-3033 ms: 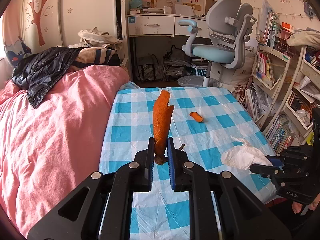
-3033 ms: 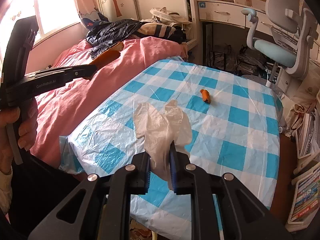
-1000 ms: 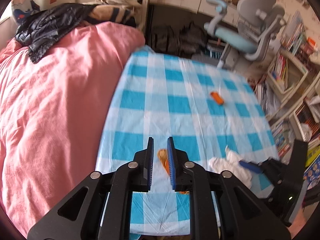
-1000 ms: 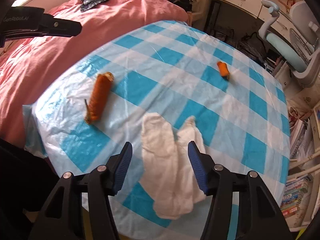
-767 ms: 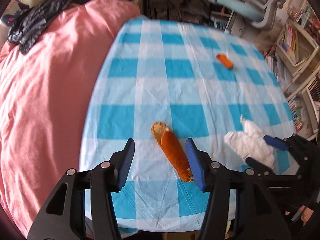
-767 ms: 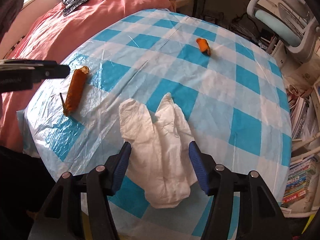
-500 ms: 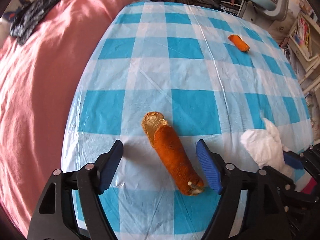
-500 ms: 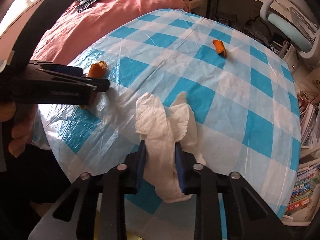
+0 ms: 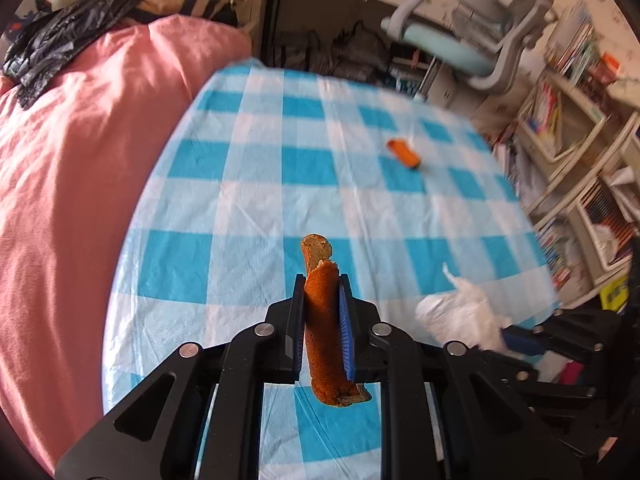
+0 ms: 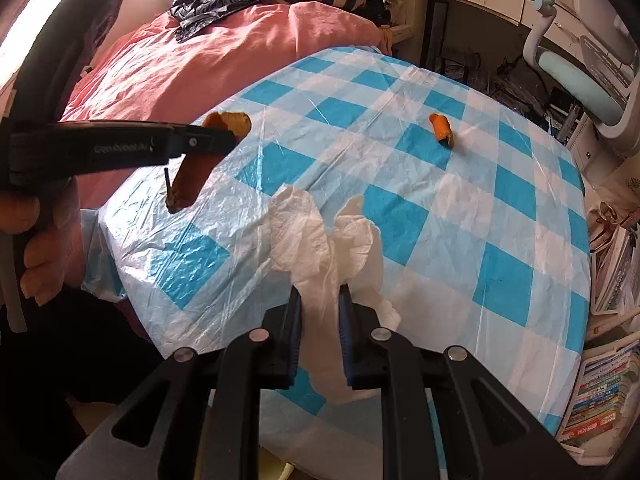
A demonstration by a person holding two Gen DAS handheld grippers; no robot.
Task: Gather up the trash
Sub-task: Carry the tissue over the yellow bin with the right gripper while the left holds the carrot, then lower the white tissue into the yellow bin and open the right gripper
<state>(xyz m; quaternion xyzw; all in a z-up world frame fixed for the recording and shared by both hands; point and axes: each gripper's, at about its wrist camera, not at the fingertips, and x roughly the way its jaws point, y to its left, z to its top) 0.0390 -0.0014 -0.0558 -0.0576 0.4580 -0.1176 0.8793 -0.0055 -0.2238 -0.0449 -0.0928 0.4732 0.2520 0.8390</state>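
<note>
Checked counter (image 9: 248, 184) carries one remaining small orange scrap (image 9: 403, 154), lying crosswise well ahead and right of both claws, seemingly nearer the right claw (image 10: 320, 312), closing on crumpled tissue (image 10: 320, 248), than the left claw (image 9: 323, 320), closing on the long orange peel (image 9: 324, 328).

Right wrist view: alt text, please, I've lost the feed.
The right gripper is closing on a white tissue above a blue checked table. At left, the left gripper holds a long orange peel; a small orange scrap lies beyond.
</note>
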